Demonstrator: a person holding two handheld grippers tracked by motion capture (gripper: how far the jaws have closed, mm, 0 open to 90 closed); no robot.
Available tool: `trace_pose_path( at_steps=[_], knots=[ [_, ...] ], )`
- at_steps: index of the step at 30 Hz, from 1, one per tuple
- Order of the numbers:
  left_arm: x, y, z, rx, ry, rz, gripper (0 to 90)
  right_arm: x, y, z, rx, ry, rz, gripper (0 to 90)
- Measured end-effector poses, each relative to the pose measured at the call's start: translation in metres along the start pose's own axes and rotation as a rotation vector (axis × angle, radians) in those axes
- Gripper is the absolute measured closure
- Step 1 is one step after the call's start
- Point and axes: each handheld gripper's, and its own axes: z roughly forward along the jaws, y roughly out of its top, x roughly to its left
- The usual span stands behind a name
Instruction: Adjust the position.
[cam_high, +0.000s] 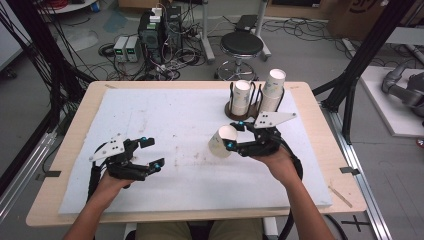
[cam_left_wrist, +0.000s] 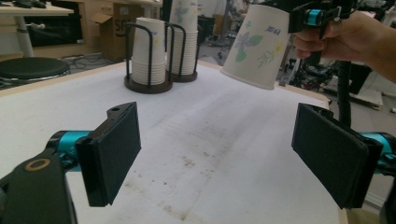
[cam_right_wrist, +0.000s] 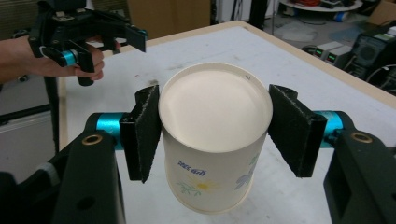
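One paper cup (cam_high: 221, 141) pulled from the stacks (cam_high: 274, 90) at one o'clock, clamped in right claw (cam_high: 233, 136); left claw (cam_high: 151, 152) wide open, empty; placing remains.

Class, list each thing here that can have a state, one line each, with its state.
Paper cup: held off the table, tilted.
Right gripper: shut on the cup.
Left gripper: open, empty.
Cup stacks: upright in the holder.

Cup (cam_high: 221, 141) in right tool (cam_high: 231, 135), above table (cam_high: 190, 125)
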Motion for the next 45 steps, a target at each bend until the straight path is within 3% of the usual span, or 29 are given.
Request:
trace_pose_path(
  at_steps=[10, 14, 19, 26, 45],
  knots=[
    [-0.012, 0.005, 0.016, 0.015, -0.065, 0.034, 15.6, 0.014, 0.005, 0.016, 0.011, 0.056, -0.028, 38.4],
    [-0.02, 0.008, 0.029, 0.039, -0.129, 0.057, 15.6, 0.019, 0.007, 0.021, 0.012, 0.08, -0.038, 38.5],
    [-0.025, 0.01, 0.045, 0.056, -0.14, 0.09, 15.5, 0.024, 0.009, 0.027, 0.027, 0.102, -0.04, 38.4],
    [-0.028, 0.011, 0.063, 0.072, -0.156, 0.101, 15.5, 0.031, 0.011, 0.034, 0.036, 0.127, -0.062, 38.4],
    [-0.035, 0.007, 0.085, 0.095, -0.179, 0.107, 15.5, 0.042, 0.017, 0.039, 0.025, 0.179, -0.06, 38.4]
  ],
)
